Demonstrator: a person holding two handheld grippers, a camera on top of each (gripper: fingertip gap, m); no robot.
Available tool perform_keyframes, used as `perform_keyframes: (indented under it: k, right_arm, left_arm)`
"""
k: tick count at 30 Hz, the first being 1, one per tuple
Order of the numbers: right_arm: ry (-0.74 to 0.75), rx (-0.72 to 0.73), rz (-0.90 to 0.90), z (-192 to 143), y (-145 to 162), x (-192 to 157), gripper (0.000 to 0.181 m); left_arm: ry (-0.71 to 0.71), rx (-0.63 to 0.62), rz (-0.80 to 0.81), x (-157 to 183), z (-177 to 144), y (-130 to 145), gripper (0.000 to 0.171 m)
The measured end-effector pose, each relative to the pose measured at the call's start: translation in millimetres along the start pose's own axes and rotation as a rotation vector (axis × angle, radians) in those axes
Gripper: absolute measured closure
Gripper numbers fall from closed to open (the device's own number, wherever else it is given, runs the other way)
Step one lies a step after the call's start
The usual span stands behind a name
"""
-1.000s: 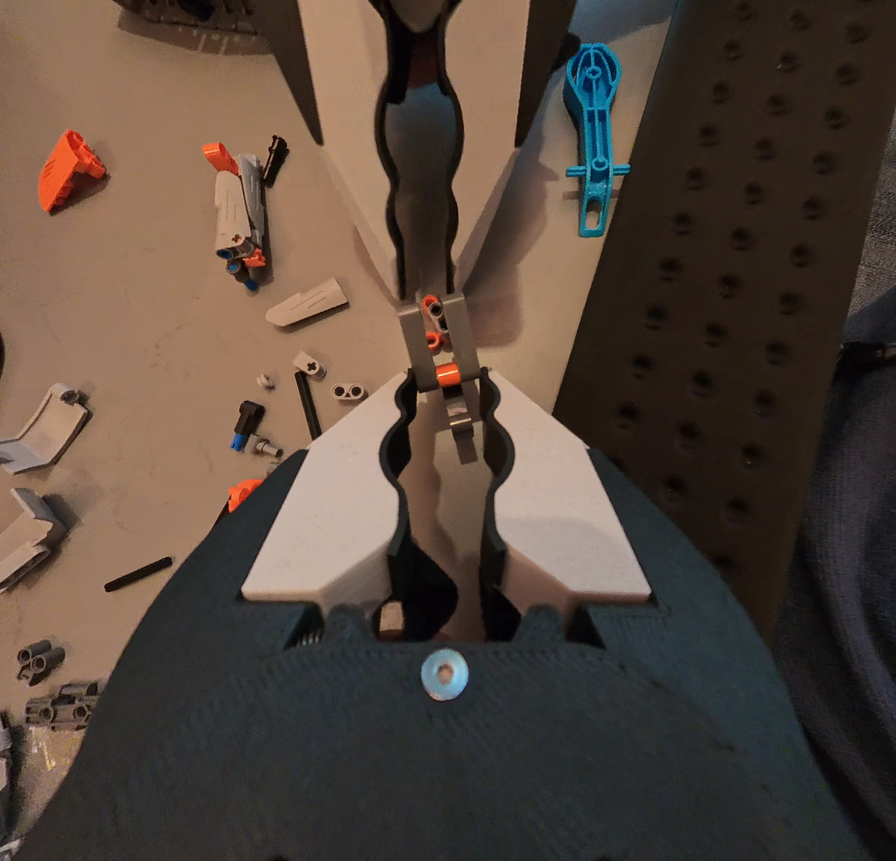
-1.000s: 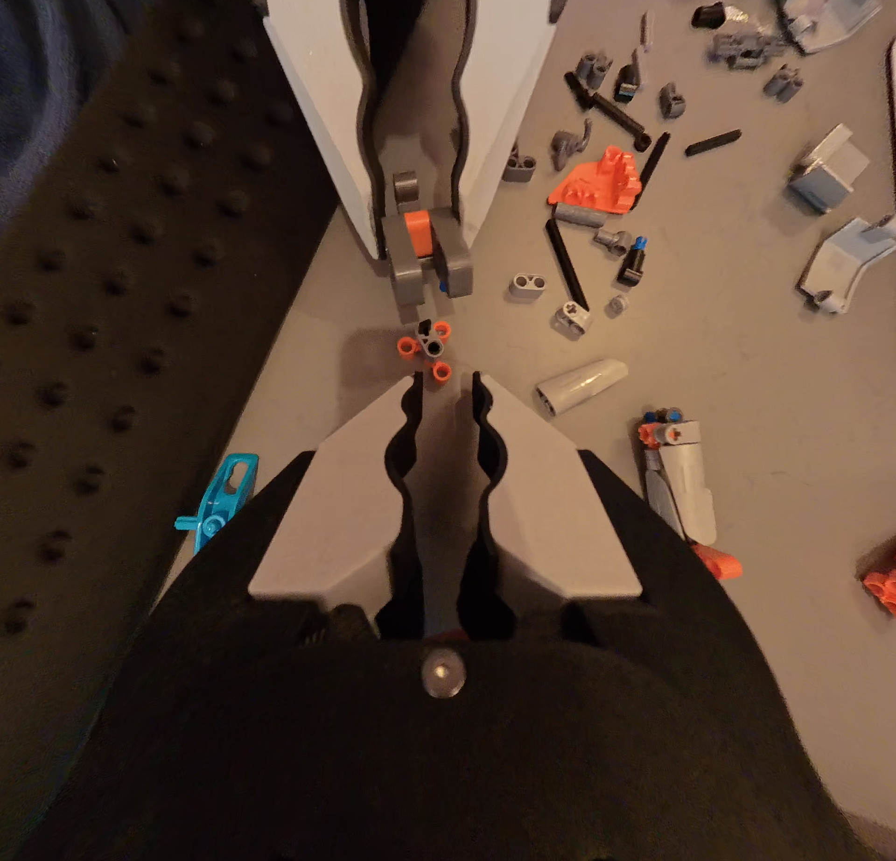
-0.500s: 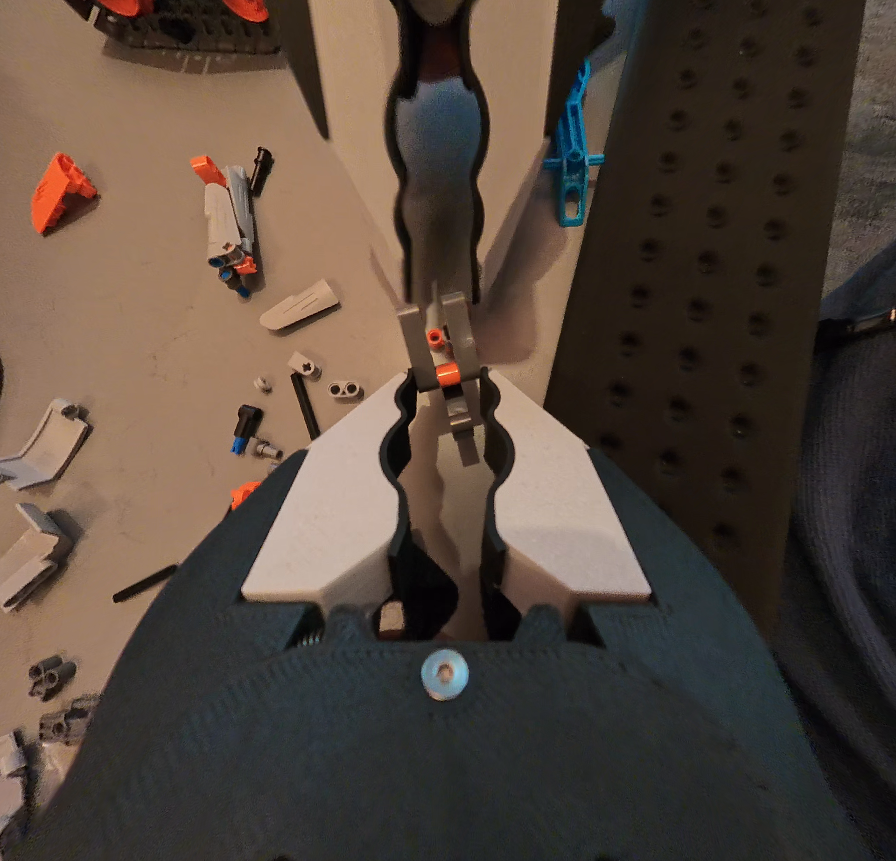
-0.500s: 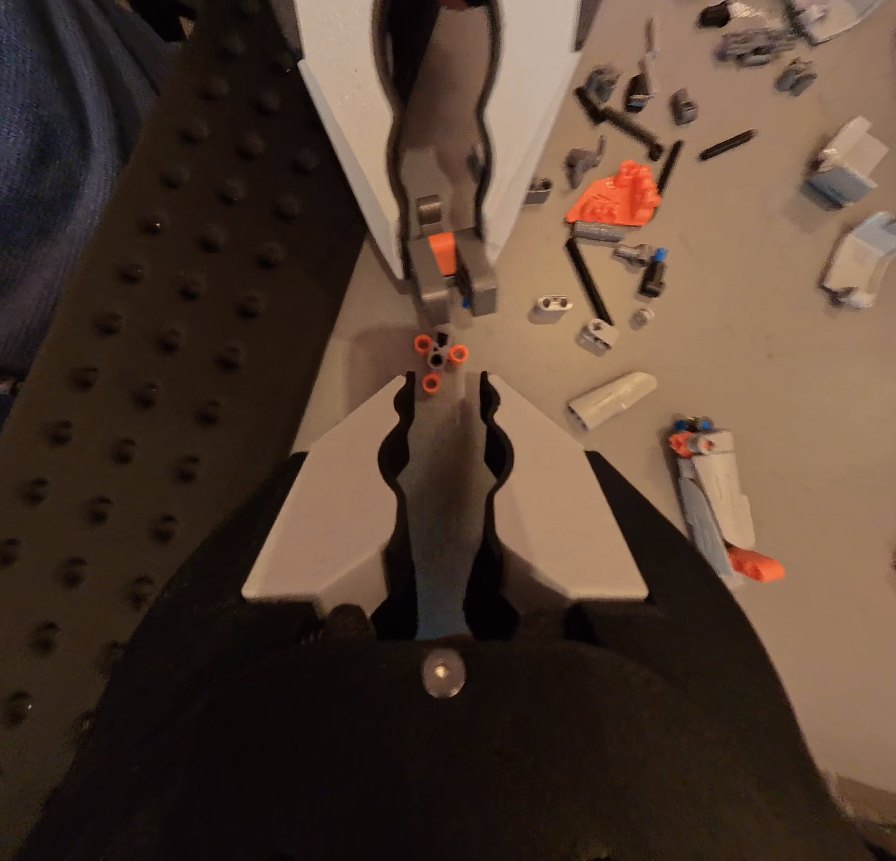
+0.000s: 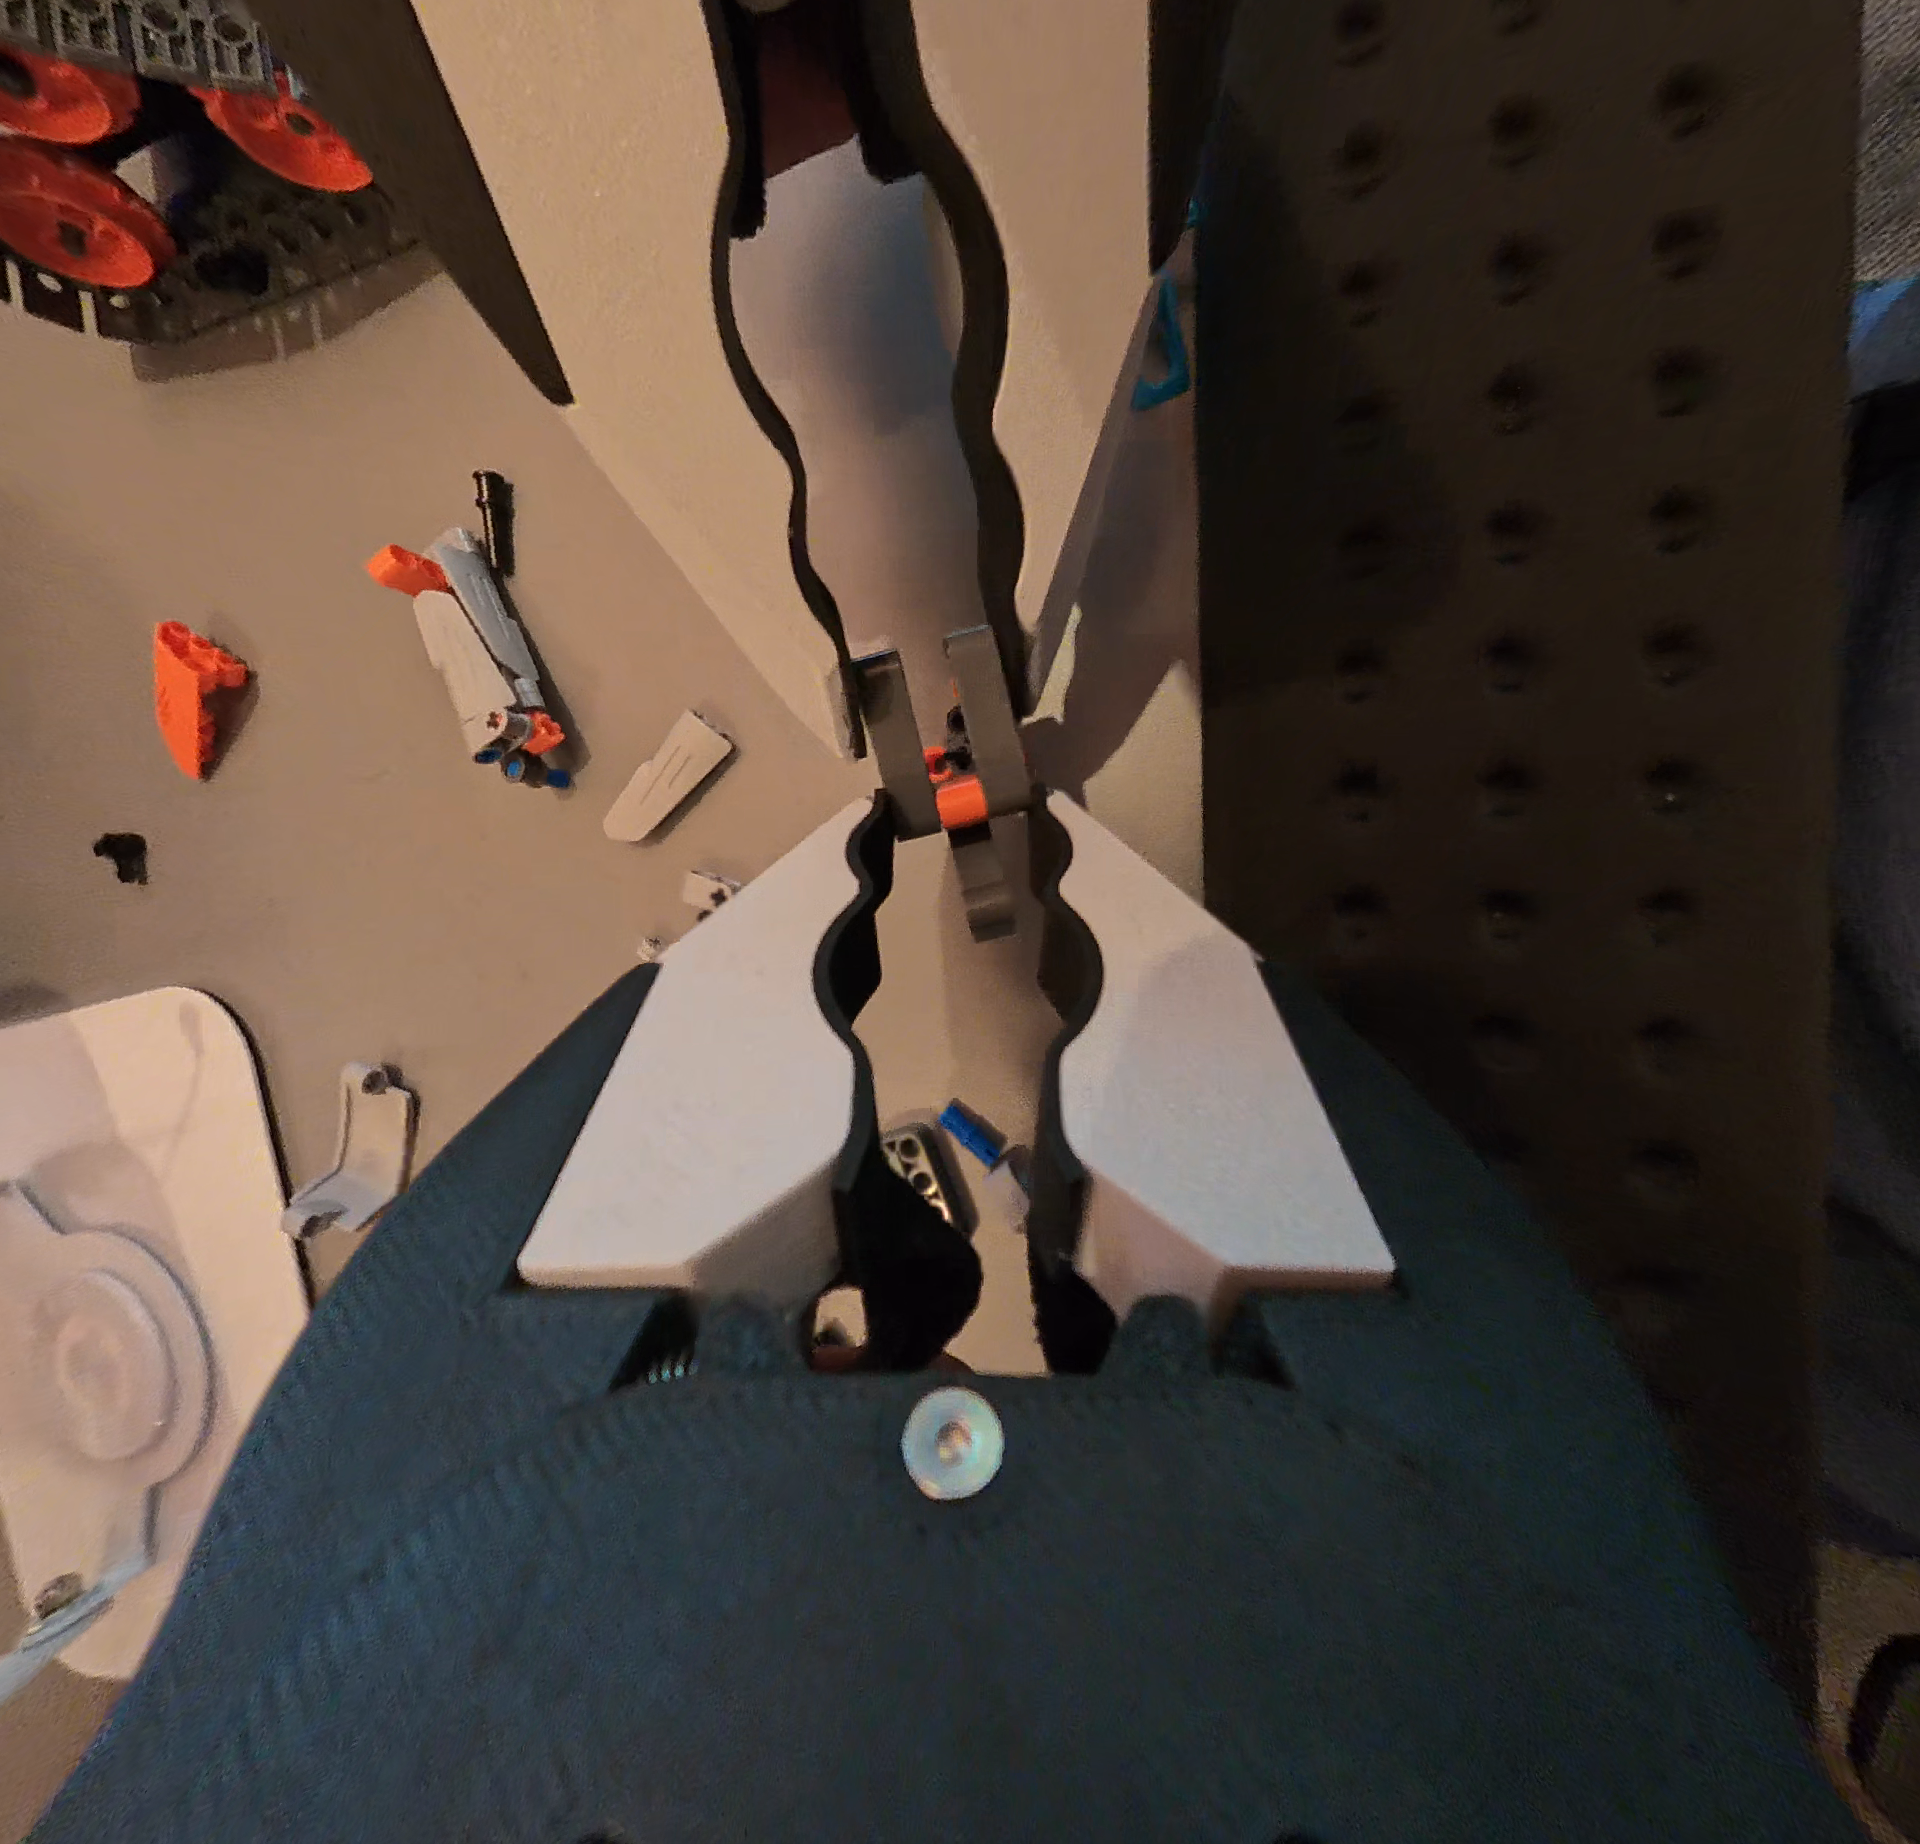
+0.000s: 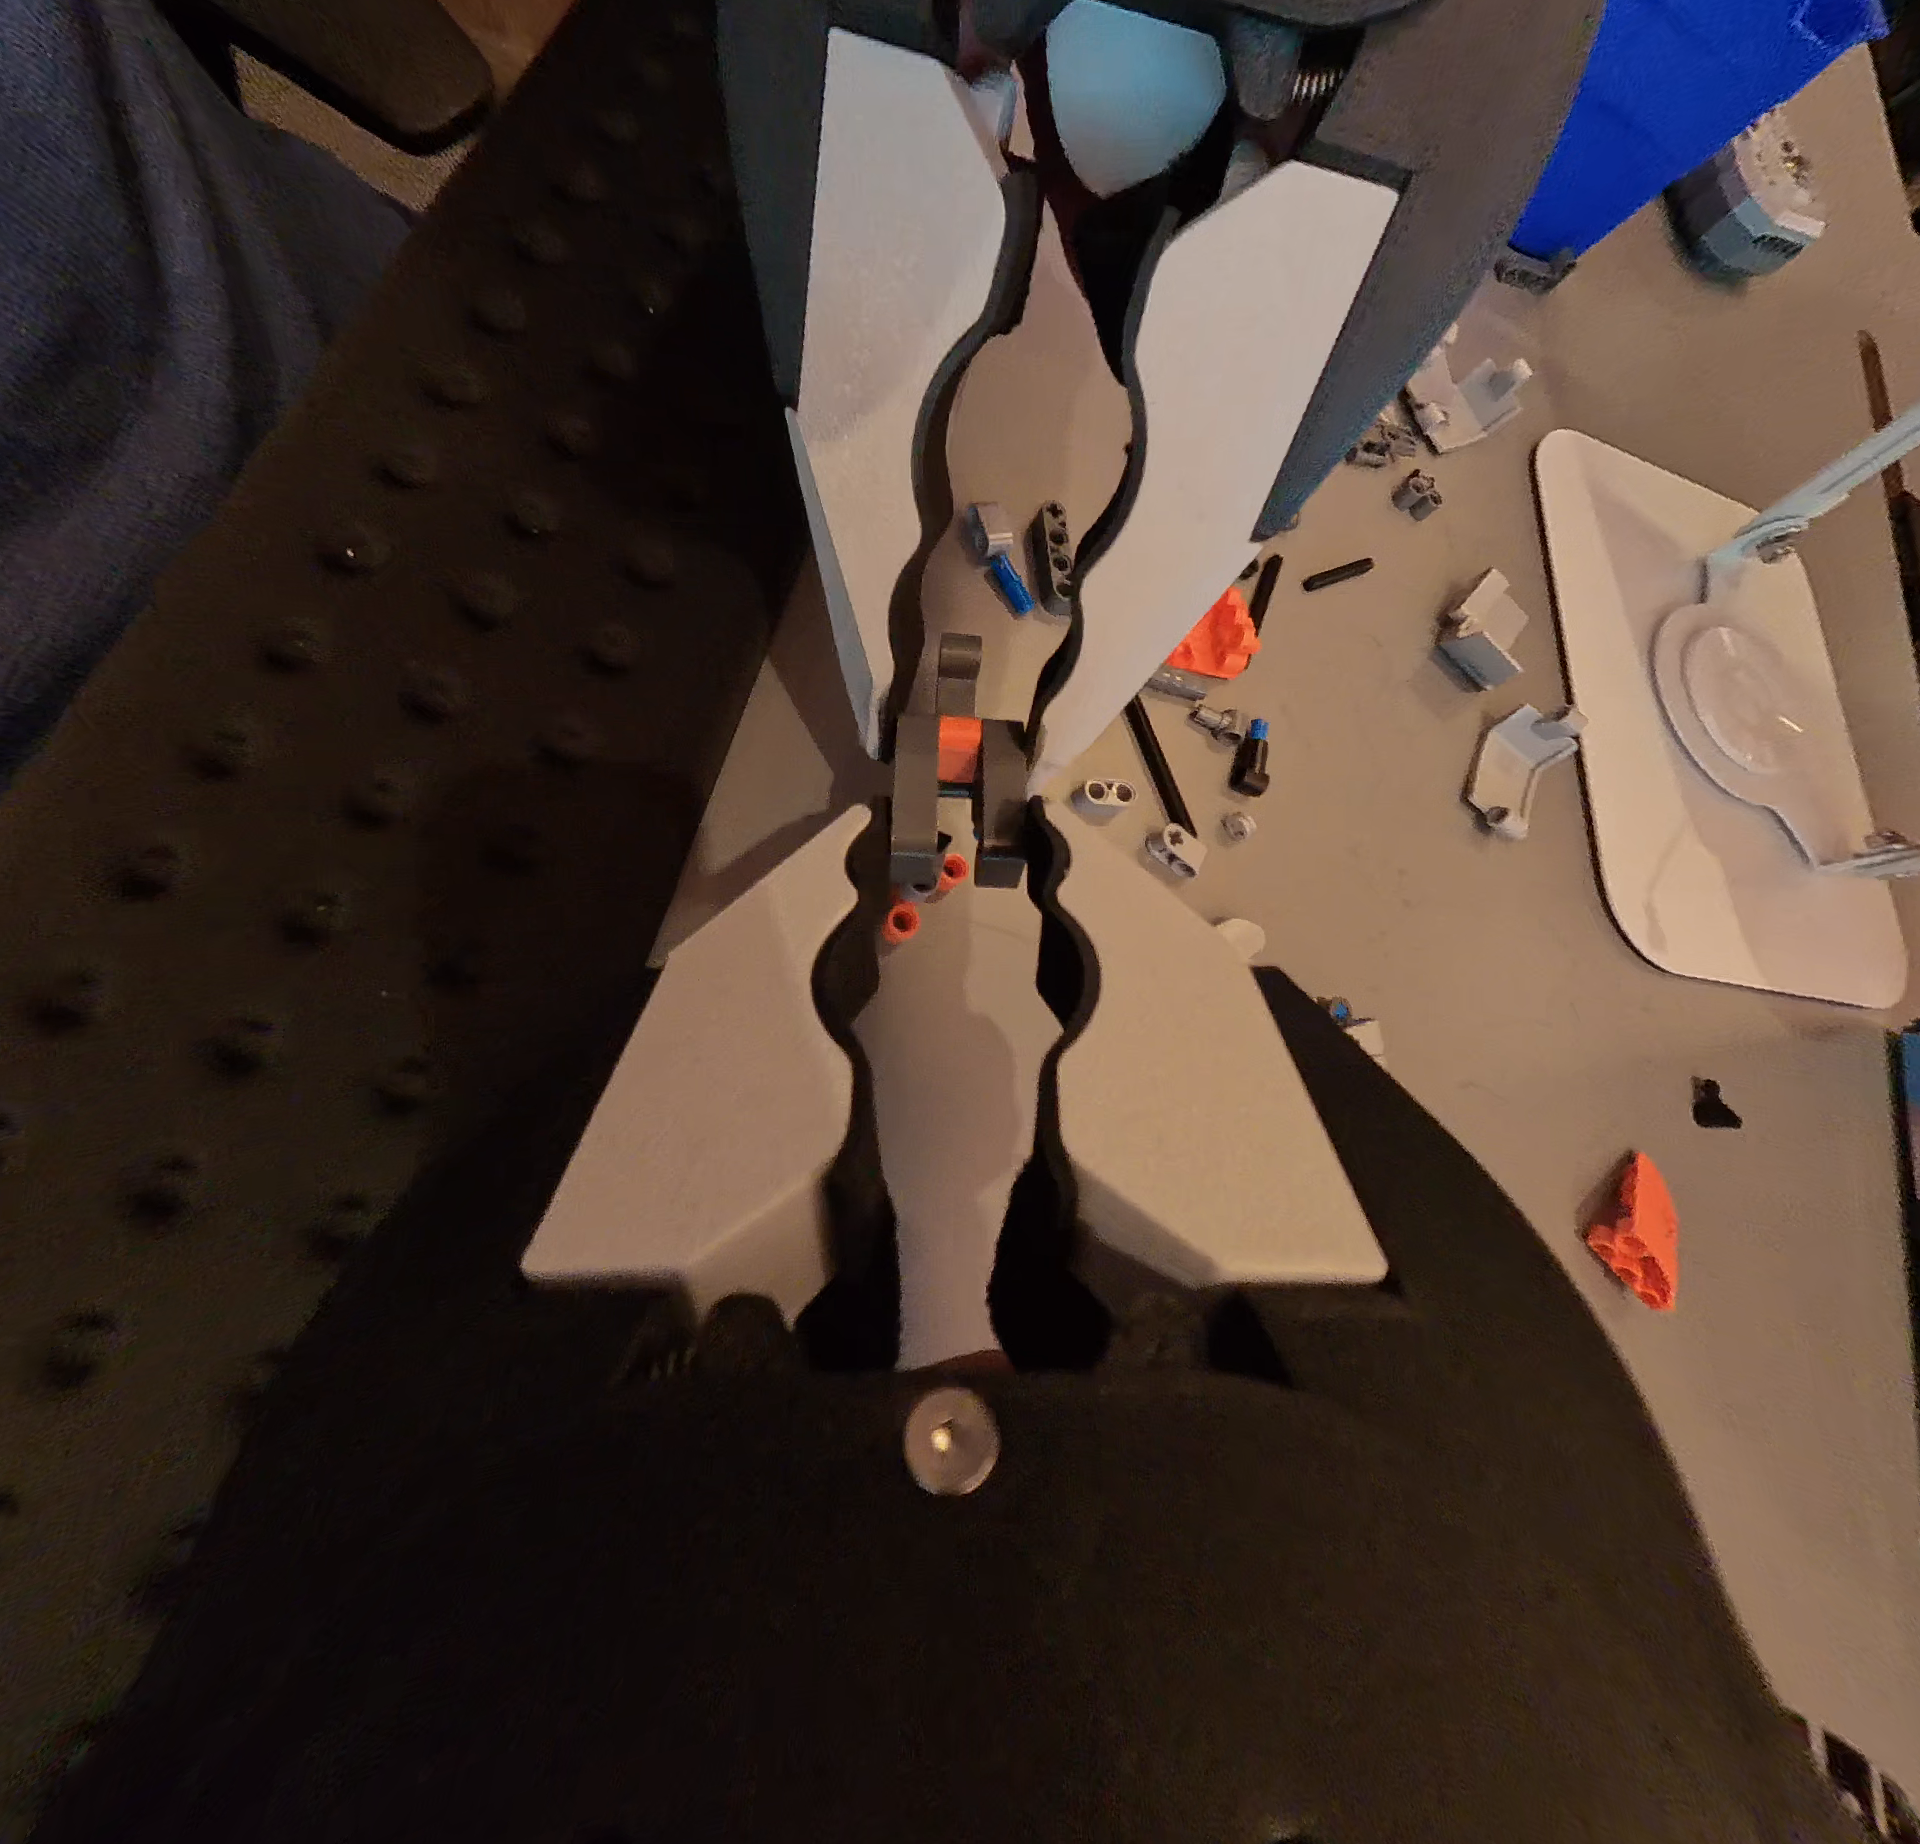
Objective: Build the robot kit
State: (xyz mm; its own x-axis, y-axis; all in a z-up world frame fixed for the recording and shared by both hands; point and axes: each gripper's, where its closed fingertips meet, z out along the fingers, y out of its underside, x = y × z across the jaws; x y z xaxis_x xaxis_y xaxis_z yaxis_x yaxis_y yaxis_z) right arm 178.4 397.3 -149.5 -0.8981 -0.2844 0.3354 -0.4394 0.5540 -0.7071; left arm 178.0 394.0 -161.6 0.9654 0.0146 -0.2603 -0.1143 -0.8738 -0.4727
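Observation:
My left gripper (image 5: pixel 956 818) is shut on a grey fork-shaped brick assembly (image 5: pixel 902 745) with an orange block (image 5: pixel 961 802) between its arms; a grey stub hangs back between the fingers. My right gripper (image 6: pixel 951 838) faces it tip to tip. It holds a small grey connector with orange pins (image 6: pixel 920 890) against its left pad, right at the end of the fork's left arm (image 6: pixel 914 807). The fork's free ends sit between the right fingertips. The left gripper shows at the top of the right wrist view (image 6: pixel 956 745). The right gripper shows at the top of the left wrist view (image 5: pixel 930 693).
A dark studded board (image 5: pixel 1507 651) runs along one side of the grey table. A white tray (image 6: pixel 1662 755) holds clear parts. An orange wedge (image 6: pixel 1636 1238), a grey-white assembly (image 5: pixel 483 651), an orange-wheeled dark build (image 5: pixel 104 184), a blue bin (image 6: pixel 1704 59) and loose small bricks (image 6: pixel 1195 818) lie around. Both grippers' tips are close together, under 4 cm apart.
The two grippers have closed the gap between them. The connector, ahead of the fork before, now sits against its left arm end, and the right fingertips overlap the fork's ends.

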Motion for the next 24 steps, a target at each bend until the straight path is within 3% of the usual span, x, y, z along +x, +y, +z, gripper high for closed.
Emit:
perform_keyframes:
  k: [24]
  right_arm:
    - [-0.011, 0.007, 0.201, 6, 16, -4, 0.159]
  left_arm:
    - [0.166, 0.015, 0.045, 2, 14, 3, 0.148]
